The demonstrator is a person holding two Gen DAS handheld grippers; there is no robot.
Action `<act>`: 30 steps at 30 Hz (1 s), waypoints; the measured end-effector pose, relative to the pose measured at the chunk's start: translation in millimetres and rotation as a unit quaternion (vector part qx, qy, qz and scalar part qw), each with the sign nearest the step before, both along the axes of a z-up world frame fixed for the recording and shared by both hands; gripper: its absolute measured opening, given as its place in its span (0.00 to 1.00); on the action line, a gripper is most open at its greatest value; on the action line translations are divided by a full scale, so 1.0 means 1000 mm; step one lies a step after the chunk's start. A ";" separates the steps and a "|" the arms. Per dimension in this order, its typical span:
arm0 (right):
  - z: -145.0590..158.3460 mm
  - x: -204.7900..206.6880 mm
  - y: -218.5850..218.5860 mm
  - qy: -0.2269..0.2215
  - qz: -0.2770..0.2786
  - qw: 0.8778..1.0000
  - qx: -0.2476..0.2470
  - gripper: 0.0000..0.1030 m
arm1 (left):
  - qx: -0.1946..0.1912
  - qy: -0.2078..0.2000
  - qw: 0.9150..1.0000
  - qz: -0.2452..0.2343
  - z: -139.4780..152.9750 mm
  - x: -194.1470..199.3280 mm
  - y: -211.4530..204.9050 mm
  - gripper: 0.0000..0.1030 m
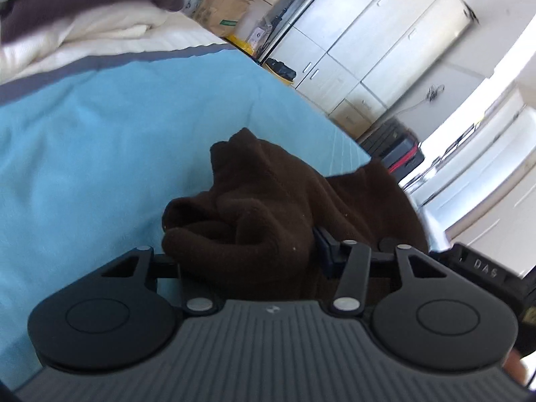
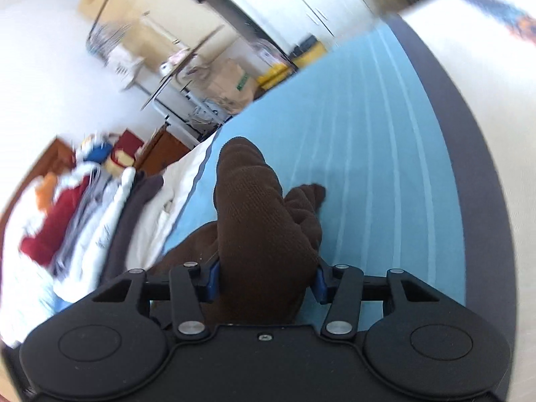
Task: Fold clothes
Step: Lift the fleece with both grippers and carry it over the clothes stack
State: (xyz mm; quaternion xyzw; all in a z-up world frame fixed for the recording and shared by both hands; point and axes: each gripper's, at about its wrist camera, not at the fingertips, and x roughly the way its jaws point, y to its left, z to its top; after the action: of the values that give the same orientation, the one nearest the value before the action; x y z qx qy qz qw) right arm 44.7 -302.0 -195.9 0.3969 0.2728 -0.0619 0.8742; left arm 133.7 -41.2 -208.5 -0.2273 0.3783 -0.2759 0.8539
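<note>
A dark brown knit garment [image 1: 268,201] is bunched between the fingers of my left gripper [image 1: 248,251], which is shut on it above the light blue sheet [image 1: 100,150]. The same brown garment [image 2: 261,227] fills the jaws of my right gripper [image 2: 266,281], which is shut on a thick fold of it. Both views are tilted and the cloth hangs over the sheet. The fingertips of both grippers are hidden by the fabric.
A stack of folded clothes, white, dark purple and cream [image 1: 83,10], lies at the sheet's far side; it also shows in the right wrist view [image 2: 100,217]. White cabinets [image 1: 385,33], cardboard boxes [image 2: 201,50] and a black case [image 1: 398,150] stand beyond the bed.
</note>
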 end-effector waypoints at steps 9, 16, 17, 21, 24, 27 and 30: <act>-0.051 -0.029 -0.063 -0.033 -0.074 0.976 0.200 0.74 | -0.077 0.083 0.993 0.015 -0.025 0.024 0.017 0.79; -0.020 -0.010 -0.018 -0.032 0.001 0.999 -0.007 0.45 | -0.082 0.051 0.995 -0.006 -0.021 0.022 0.010 0.38; -0.014 -0.013 -0.014 -0.036 0.006 0.999 -0.022 0.44 | -0.068 0.038 0.997 -0.009 -0.015 0.019 0.009 0.37; 0.007 -0.021 0.004 -0.042 0.021 0.995 -0.090 0.41 | -0.043 -0.002 0.999 -0.018 0.005 0.005 0.007 0.36; 0.022 -0.032 0.015 -0.047 0.031 0.990 -0.129 0.41 | -0.029 -0.032 0.999 -0.025 0.019 -0.008 0.012 0.36; 0.047 -0.040 0.024 -0.063 0.048 0.981 -0.175 0.41 | -0.030 -0.069 0.997 -0.021 0.037 -0.020 0.022 0.36; 0.078 -0.034 0.033 -0.106 0.071 0.976 -0.178 0.40 | -0.047 -0.094 0.994 0.002 0.059 -0.027 0.042 0.36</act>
State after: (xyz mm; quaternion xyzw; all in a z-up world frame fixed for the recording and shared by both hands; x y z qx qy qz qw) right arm 11.1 -269.4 -118.3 0.2189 0.1907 -0.0052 0.9569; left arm 106.6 0.9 -150.0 -0.2409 0.2821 -0.3121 0.8746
